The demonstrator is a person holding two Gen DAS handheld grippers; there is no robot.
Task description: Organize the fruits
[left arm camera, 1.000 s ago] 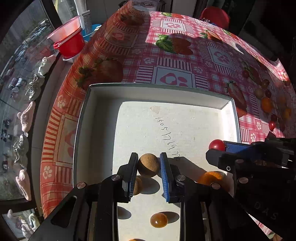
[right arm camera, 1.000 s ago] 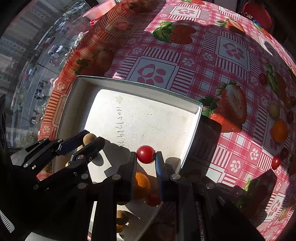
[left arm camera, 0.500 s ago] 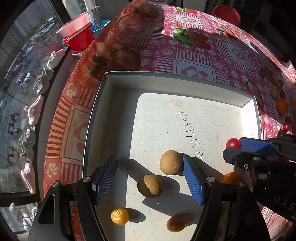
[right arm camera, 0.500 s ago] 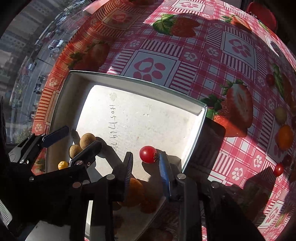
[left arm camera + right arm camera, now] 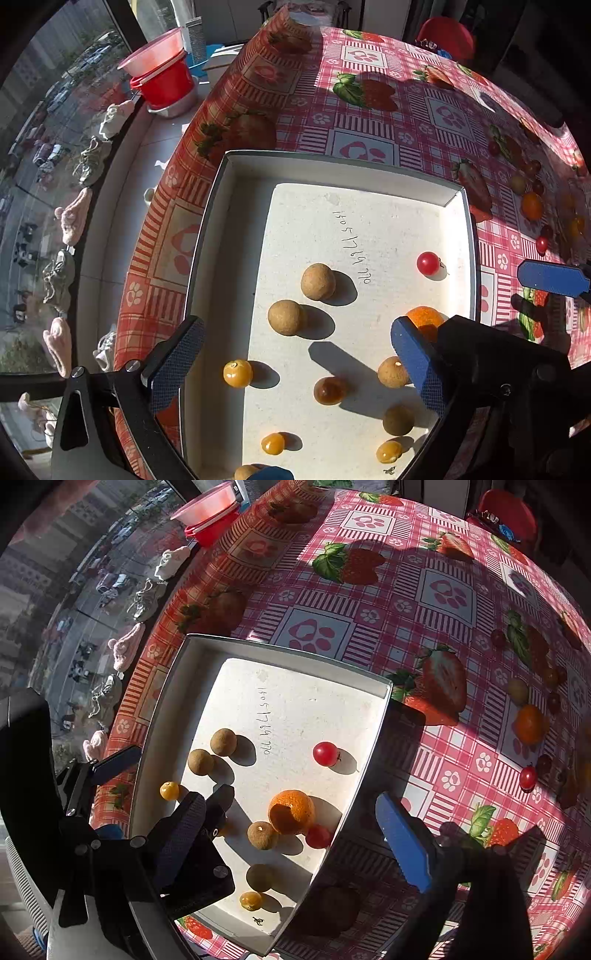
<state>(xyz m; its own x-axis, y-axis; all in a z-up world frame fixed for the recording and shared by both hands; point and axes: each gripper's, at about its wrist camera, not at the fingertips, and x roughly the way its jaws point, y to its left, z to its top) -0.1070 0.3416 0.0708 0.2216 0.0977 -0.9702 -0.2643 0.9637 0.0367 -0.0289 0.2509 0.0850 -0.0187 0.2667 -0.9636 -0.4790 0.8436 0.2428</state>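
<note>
The left tool (image 5: 295, 358) has matt black frame parts with small shiny screw heads, and its pads (image 5: 417, 363) look like finely ribbed blue rubber. Between them sits the tray (image 5: 207, 236), matt white card or foam with a faintly grainy floor. Just ahead, two brown fruits (image 5: 317, 281) have a dull, rough skin; the cherry tomato (image 5: 427, 263) beyond is smooth and glossy, the orange (image 5: 291, 810) pebbled. Around the tray the bench cloth (image 5: 369, 122) has a slick, oilcloth-like sheen. Far left, the red buckets (image 5: 166, 79) look like glossy plastic.

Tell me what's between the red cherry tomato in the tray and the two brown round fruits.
Only bare tray floor with handwritten digits, shown in both views, between the cherry tomato and brown fruits.
</note>
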